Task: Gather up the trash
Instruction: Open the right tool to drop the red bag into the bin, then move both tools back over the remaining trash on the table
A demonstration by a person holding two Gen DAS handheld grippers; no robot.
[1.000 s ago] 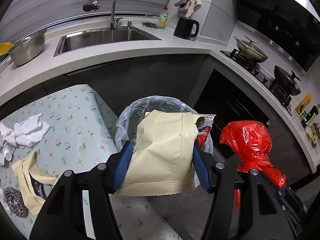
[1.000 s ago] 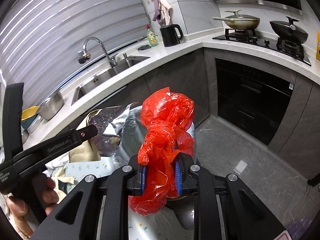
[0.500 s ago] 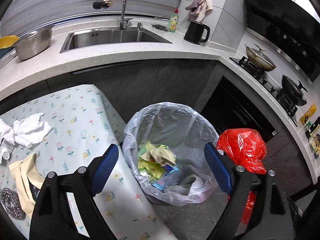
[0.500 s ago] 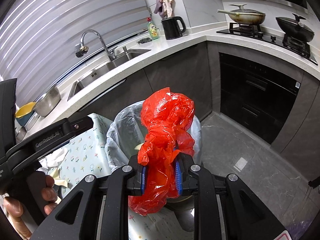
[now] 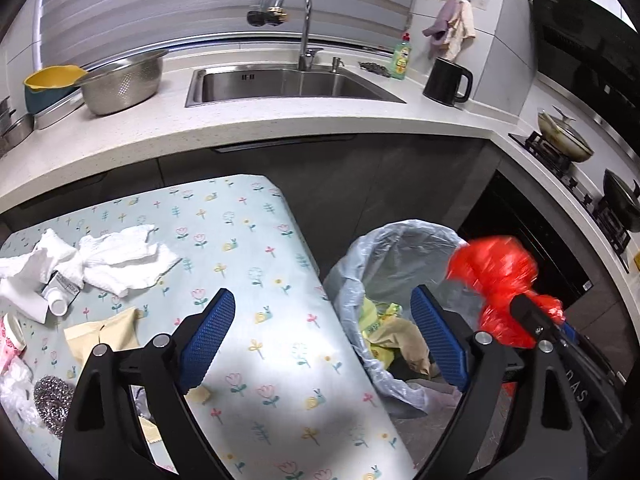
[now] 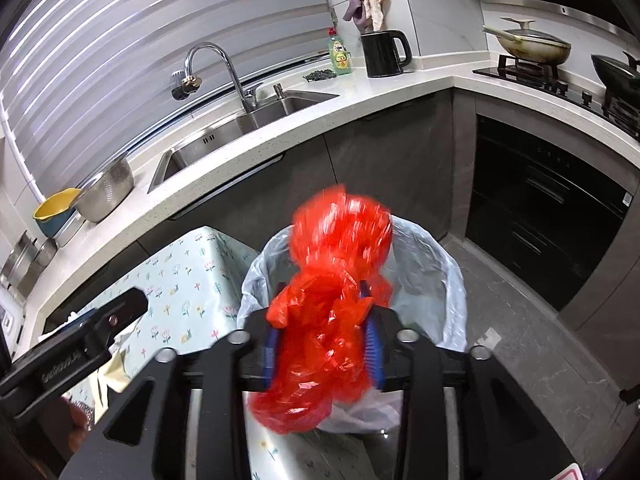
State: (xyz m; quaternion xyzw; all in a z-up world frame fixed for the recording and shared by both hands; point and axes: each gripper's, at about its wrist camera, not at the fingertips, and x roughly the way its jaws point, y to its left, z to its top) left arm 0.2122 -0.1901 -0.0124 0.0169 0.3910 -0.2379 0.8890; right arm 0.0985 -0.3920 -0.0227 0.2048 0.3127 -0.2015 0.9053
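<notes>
My left gripper (image 5: 320,296) stands open and empty over the edge of the flower-print table (image 5: 248,248), beside the bin (image 5: 384,240) lined with a clear bag. A beige packet (image 5: 400,336) lies in the bin on yellow wrappers. My right gripper (image 6: 324,312) hangs over the bin (image 6: 440,264) with its jaws opening. The crumpled red plastic bag (image 6: 340,248) is still between them, its top blurred. That red bag (image 5: 492,268) also shows in the left wrist view, above the bin's right rim.
On the table lie white tissues (image 5: 120,256), a small white bottle (image 5: 60,296), a beige wrapper (image 5: 104,332) and a steel scourer (image 5: 52,396). Behind runs a counter with a sink (image 5: 288,84), a metal colander (image 5: 124,80) and a black kettle (image 5: 448,80). A stove (image 6: 560,76) stands right.
The left gripper let the beige packet fall into the bin, opened wide and swung left toward the table. The right gripper moved over the bin with the red bag and its jaws widened.
</notes>
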